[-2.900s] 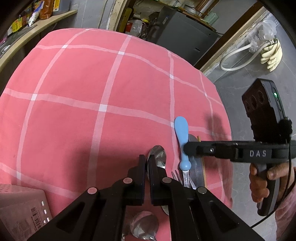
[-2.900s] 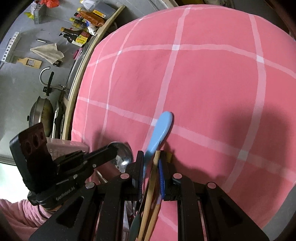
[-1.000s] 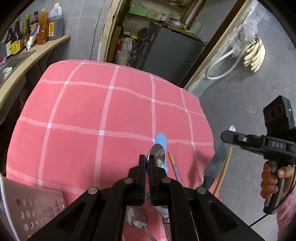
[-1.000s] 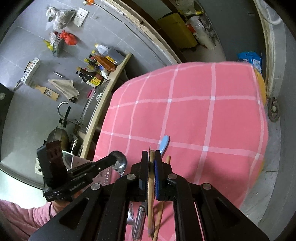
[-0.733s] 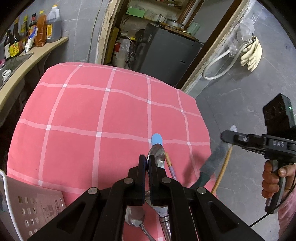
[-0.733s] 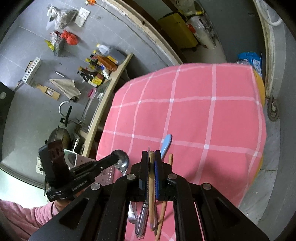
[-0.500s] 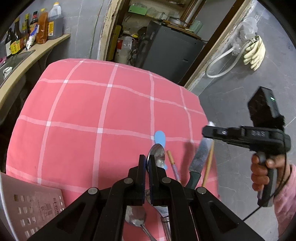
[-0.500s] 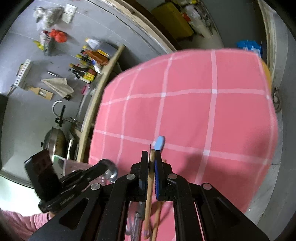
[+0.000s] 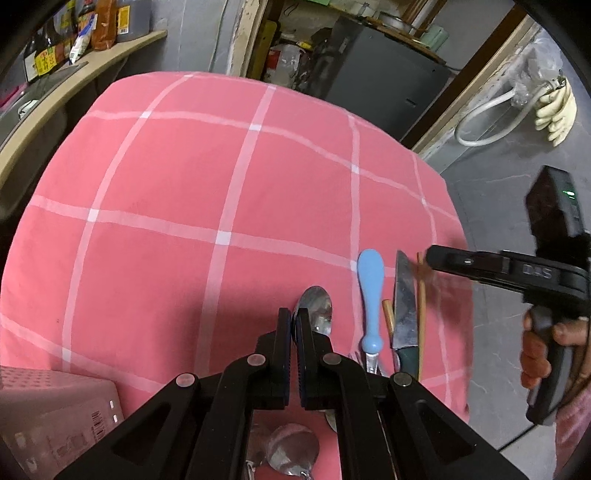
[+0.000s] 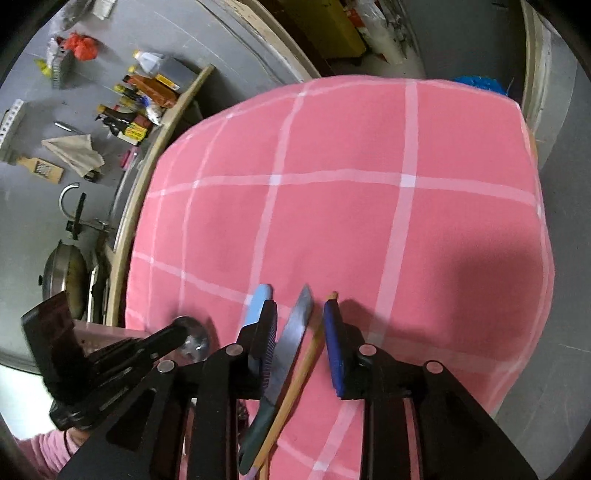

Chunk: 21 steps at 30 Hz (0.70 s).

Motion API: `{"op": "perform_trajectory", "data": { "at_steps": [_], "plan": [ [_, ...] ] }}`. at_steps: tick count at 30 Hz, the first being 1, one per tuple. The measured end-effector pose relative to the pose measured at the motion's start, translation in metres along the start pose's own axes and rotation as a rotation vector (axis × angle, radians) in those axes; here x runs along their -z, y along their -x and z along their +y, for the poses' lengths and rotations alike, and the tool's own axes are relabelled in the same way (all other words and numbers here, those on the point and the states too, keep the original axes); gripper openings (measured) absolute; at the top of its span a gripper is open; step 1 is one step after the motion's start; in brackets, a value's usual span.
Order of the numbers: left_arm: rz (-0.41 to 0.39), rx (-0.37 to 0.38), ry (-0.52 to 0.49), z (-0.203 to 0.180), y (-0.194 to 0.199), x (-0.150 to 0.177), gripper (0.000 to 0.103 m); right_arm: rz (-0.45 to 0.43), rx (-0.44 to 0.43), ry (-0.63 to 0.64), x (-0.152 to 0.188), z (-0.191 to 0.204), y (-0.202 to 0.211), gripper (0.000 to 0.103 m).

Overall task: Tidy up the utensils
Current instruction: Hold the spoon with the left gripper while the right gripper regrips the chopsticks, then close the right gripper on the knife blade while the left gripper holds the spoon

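Note:
My left gripper [image 9: 294, 317] is shut on a metal spoon [image 9: 316, 304], whose bowl sticks out past the fingertips. My right gripper [image 10: 299, 314] is open over a knife [image 10: 293, 332] with a dark green handle and a wooden chopstick [image 10: 306, 358], both lying on the pink checked cloth [image 10: 351, 221]. In the left wrist view the knife [image 9: 404, 306] and chopstick [image 9: 421, 314] lie by a utensil with a light blue handle [image 9: 370, 295], and the right gripper [image 9: 436, 258] shows just right of them. Another spoon [image 9: 293, 452] lies under my left gripper.
A pink plastic basket [image 9: 48, 413] sits at the near left of the table. The cloth's right edge [image 9: 458, 258] drops to a grey floor. A wooden shelf with bottles [image 9: 74, 33] runs along the far left wall.
My right gripper came down to the cloth and opened, letting go of the knife and chopstick. My left gripper stayed shut on the spoon and came lower.

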State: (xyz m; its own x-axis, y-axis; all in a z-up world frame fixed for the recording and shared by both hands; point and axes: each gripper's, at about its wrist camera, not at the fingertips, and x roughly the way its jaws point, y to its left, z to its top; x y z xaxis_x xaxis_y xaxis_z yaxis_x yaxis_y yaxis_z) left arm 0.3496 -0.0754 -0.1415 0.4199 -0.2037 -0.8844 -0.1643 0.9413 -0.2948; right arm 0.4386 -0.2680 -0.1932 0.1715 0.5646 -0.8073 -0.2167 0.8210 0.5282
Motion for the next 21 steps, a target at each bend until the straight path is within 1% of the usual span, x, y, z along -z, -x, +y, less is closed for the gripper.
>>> {"op": "perform_trajectory", "data": {
  "at_steps": [1, 3, 5, 7, 10, 12, 13, 17, 21],
  "plan": [
    [0.001, -0.005, 0.0, -0.001, -0.001, 0.0, 0.003, -0.015, -0.003, 0.006, 0.0, 0.002, 0.004, 0.023],
    [0.002, -0.009, -0.002, -0.001, -0.002, 0.0, 0.003, -0.022, -0.034, -0.001, 0.0, 0.003, 0.009, 0.023],
    [0.003, -0.012, -0.003, -0.001, -0.003, -0.003, 0.003, 0.007, -0.062, -0.015, 0.0, 0.003, 0.005, 0.023],
    [0.007, -0.015, 0.0, 0.0, -0.005, -0.003, 0.003, 0.042, -0.065, -0.025, 0.0, 0.001, -0.005, 0.023],
    [0.01, -0.014, 0.009, 0.002, -0.006, -0.004, 0.003, 0.081, -0.042, -0.044, 0.004, -0.001, -0.019, 0.023],
    [0.012, -0.013, 0.012, 0.004, -0.004, -0.004, 0.003, 0.09, -0.04, -0.06, 0.006, -0.003, -0.025, 0.023],
    [0.011, -0.012, 0.015, 0.005, -0.004, -0.003, 0.003, 0.098, -0.002, -0.056, 0.005, -0.002, -0.028, 0.023],
    [0.01, -0.007, 0.019, 0.007, -0.003, -0.002, 0.003, 0.112, 0.046, -0.028, 0.005, 0.005, -0.03, 0.023],
    [0.015, -0.002, 0.025, 0.008, -0.005, -0.002, 0.003, 0.112, 0.027, -0.05, 0.003, 0.003, -0.029, 0.023]
  ]
}}
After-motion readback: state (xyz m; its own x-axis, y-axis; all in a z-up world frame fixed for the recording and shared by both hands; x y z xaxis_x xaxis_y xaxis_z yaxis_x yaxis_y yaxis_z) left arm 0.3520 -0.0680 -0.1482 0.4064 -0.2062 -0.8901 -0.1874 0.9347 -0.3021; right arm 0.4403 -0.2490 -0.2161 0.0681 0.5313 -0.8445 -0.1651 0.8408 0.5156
